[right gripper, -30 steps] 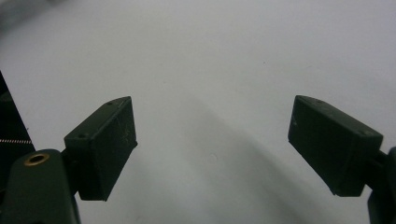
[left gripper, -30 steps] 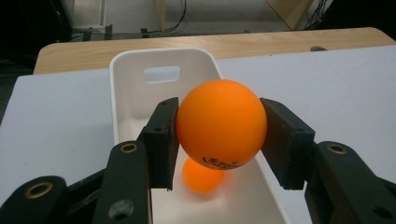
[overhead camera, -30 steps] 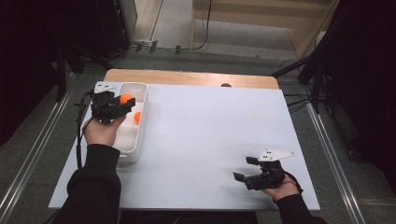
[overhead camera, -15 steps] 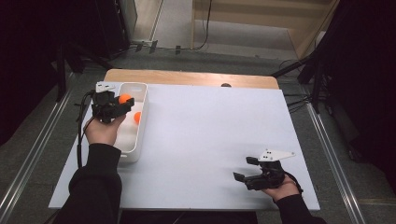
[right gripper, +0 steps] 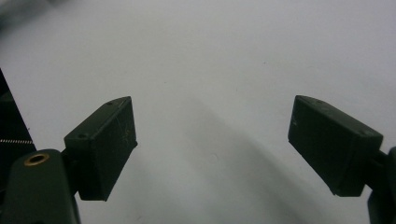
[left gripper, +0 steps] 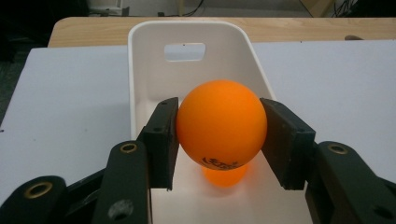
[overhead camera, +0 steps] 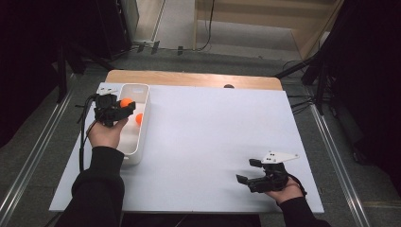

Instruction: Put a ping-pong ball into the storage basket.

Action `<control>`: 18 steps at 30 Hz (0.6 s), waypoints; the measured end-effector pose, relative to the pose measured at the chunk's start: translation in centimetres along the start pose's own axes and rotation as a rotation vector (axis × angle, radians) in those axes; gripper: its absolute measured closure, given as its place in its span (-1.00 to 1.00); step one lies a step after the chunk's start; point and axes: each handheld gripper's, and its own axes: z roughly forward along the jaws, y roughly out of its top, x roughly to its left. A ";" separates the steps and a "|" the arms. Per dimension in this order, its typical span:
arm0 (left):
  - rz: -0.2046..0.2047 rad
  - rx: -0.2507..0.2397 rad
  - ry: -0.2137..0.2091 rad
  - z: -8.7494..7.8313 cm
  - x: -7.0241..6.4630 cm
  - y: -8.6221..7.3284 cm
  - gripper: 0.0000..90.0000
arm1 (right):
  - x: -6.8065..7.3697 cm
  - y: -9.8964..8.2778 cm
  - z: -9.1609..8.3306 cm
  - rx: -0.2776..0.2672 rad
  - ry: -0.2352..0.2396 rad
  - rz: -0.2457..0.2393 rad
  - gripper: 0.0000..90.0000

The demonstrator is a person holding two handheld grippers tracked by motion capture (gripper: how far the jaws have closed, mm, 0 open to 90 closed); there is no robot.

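The orange ping-pong ball (left gripper: 221, 125), sitting clamped in the left tool (left gripper: 219, 140) over the white bin (left gripper: 140, 70) mid-frame, could be squirting sideways onto the desk (overhead camera: 213, 137) if released unevenly, while the right tool (right gripper: 212, 140) is resting apart, empty.

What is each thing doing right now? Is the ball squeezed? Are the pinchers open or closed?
Orange ball: squeezed between the left gripper's jaws, held above the tub.
Second orange ball: lying loose inside the tub.
White tub: upright on the table, open on top.
Left gripper: shut on the ball.
Right gripper: jaws wide open, nothing between them, over the bare white table.
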 end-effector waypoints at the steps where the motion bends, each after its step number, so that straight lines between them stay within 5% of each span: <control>1: -0.004 0.001 0.000 0.1 0.0 0.0 0.13 | 0.0 0.0 0.0 -0.001 0.000 0.001 -0.70; 18: -0.014 0.045 0.021 0.5 0.1 -0.2 0.12 | 0.0 0.0 0.1 0.001 -0.001 -0.001 -0.70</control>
